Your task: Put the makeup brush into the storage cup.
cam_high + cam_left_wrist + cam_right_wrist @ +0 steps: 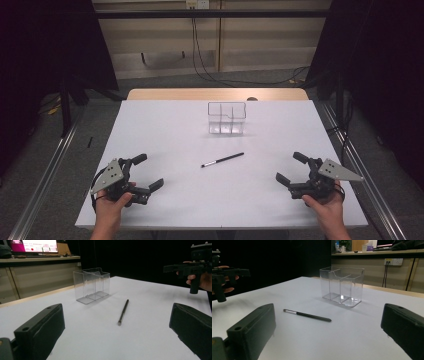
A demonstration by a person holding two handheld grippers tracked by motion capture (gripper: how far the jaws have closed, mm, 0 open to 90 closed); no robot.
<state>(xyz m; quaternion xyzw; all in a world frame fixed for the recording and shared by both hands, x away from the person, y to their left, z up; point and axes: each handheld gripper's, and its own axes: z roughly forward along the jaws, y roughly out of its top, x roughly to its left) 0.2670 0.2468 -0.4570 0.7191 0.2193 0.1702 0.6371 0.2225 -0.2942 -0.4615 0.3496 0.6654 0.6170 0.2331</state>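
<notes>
A thin black brush [223, 159] [123, 311] [307, 315] lies flat near the middle of the white table [165, 125], its silver-collared tip toward the left. Behind it stands a clear plastic holder with compartments [227, 119] [91, 284] [342, 285], upright and empty. My left gripper [148, 172] [116, 332] rests at the table's front left, jaws wide open with nothing between them. At the front right, my right gripper [292, 167] [328, 332] is open too and holds nothing. Both point inward toward the brush, well short of it.
A wooden strip [215, 94] borders the table's far edge. Metal rails [45, 180] run along the floor on both sides. Cables [210, 75] hang against the back wall. Dark curtains flank the area.
</notes>
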